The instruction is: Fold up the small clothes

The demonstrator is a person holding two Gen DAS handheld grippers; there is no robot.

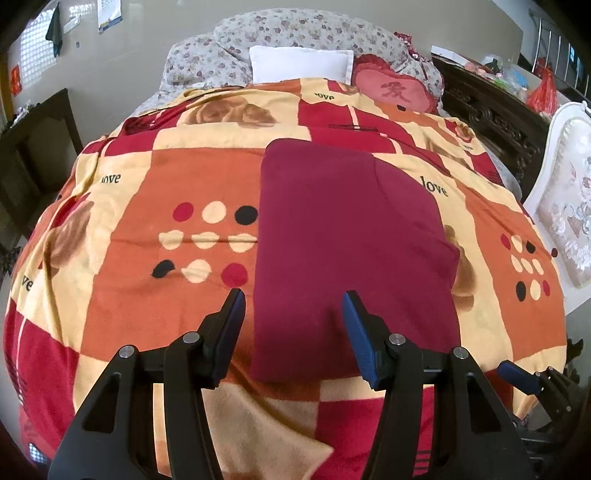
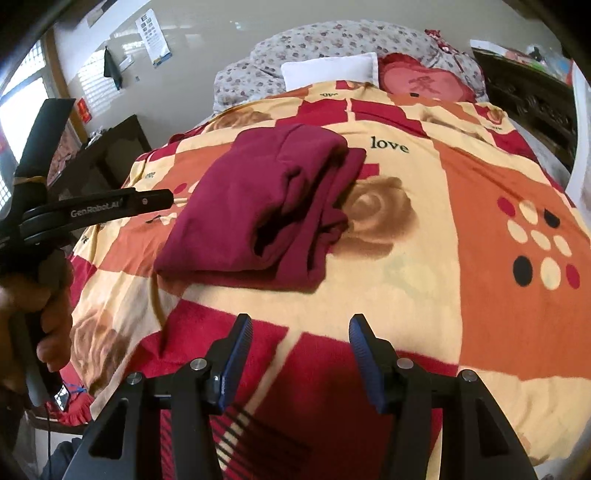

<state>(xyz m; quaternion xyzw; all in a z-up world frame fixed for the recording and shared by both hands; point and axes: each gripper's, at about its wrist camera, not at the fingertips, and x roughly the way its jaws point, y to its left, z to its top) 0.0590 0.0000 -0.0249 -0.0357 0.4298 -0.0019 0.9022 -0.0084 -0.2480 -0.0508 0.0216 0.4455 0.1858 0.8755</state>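
A dark red garment (image 1: 347,251) lies folded into a rectangle on the patterned bedspread (image 1: 147,221). In the right wrist view the garment (image 2: 266,206) shows stacked layers along its right edge. My left gripper (image 1: 293,299) is open and empty, held just above the garment's near left part. My right gripper (image 2: 301,323) is open and empty, over the bedspread (image 2: 461,240) in front of the garment and apart from it. The right gripper's blue pad tip (image 1: 517,376) shows at the lower right of the left wrist view. The left gripper's body (image 2: 92,212) and the hand holding it show at the left of the right wrist view.
A white pillow (image 1: 301,64), a floral quilt (image 1: 288,33) and a red heart cushion (image 1: 395,88) lie at the head of the bed. A dark wooden cabinet (image 1: 491,110) and a white upholstered chair (image 1: 565,206) stand to the right. A dark chair (image 1: 33,155) stands to the left.
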